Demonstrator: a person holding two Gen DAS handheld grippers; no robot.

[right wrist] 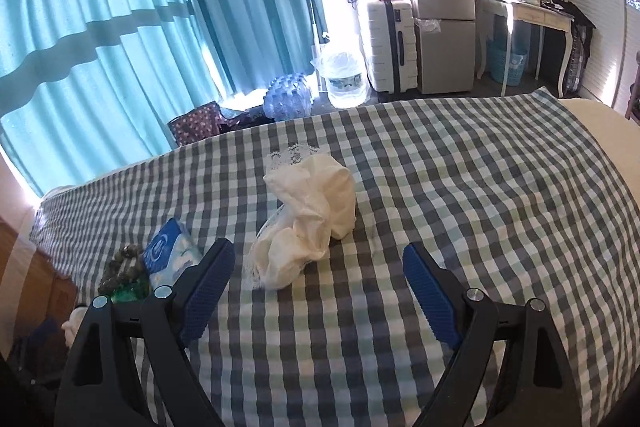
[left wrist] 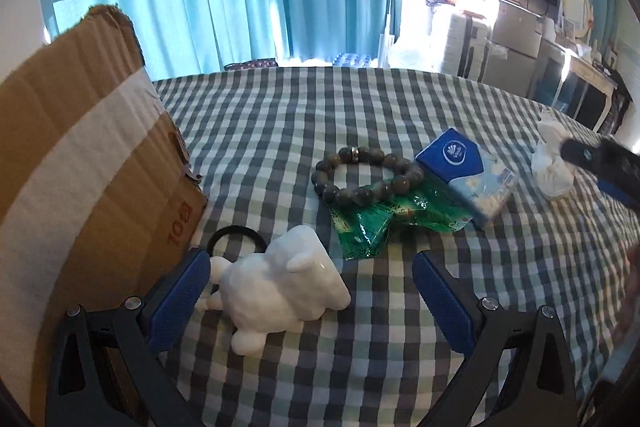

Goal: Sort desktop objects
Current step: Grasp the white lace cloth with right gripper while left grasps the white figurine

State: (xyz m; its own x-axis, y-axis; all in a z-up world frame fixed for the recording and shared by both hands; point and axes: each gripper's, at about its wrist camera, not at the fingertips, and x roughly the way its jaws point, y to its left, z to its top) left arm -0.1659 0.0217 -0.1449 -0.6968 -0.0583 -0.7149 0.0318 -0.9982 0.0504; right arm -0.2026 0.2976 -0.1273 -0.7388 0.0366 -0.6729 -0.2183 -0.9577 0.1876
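2 spread grippers [left wrist: 312, 267] [right wrist: 318, 263], checked cloth [left wrist: 400, 107] between.

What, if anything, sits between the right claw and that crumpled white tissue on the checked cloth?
Nothing visible does. The right claw is open, and the crumpled white tissue lies just ahead of its fingers, partly between the tips, with only bare checked cloth around it. The blue tissue pack lies off to the left, outside the path.

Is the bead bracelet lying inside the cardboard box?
No. The bead bracelet lies on the checked cloth, partly over the green packet.
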